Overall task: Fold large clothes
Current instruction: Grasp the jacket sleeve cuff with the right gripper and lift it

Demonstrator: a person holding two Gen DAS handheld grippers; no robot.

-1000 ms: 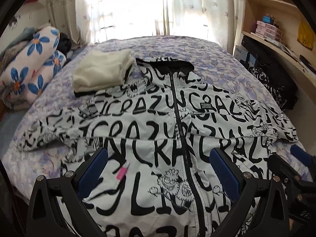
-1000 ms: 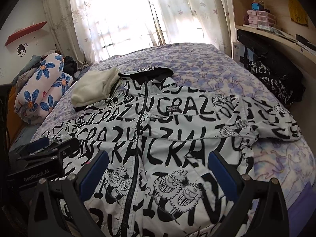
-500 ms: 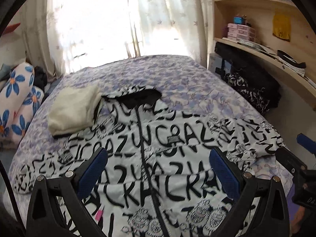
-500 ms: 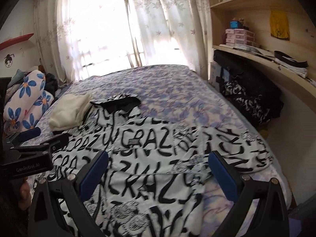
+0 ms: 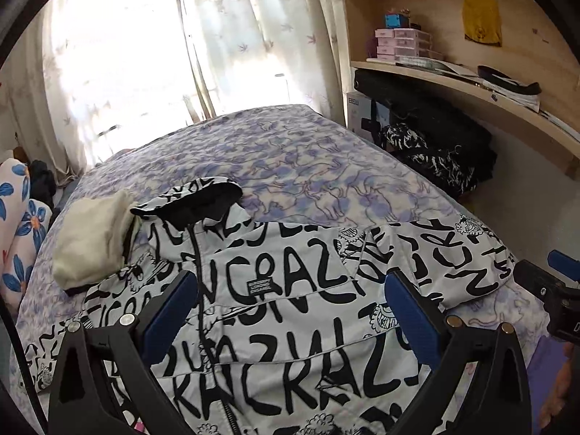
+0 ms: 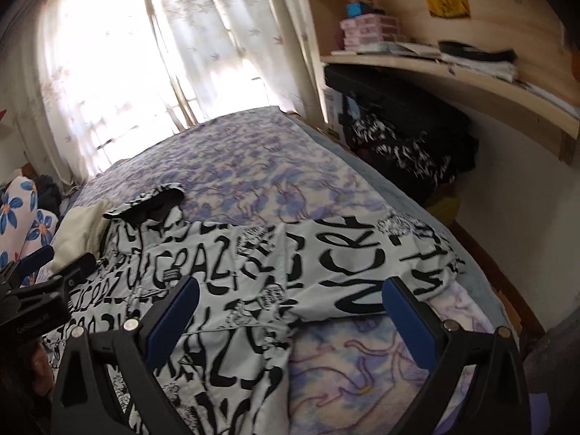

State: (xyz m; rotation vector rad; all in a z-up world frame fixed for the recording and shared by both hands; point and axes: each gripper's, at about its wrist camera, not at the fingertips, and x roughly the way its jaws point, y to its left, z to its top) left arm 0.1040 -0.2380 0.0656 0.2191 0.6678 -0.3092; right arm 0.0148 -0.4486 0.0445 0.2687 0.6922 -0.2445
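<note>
I hold both claws spread wide, the left claw (image 5: 290, 311) and right claw (image 6: 290, 311) empty above the smooth, lettered jacket (image 5: 290, 326) lying flat ahead on the soft floral bedspread (image 5: 308, 166).

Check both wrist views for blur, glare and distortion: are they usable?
Left wrist view: sharp, lettering on the jacket readable; window blown out white; fisheye bends the shelf. Right wrist view: motion blur smears the jacket print and shelf; same window glare. Usable, the right less so.
</note>
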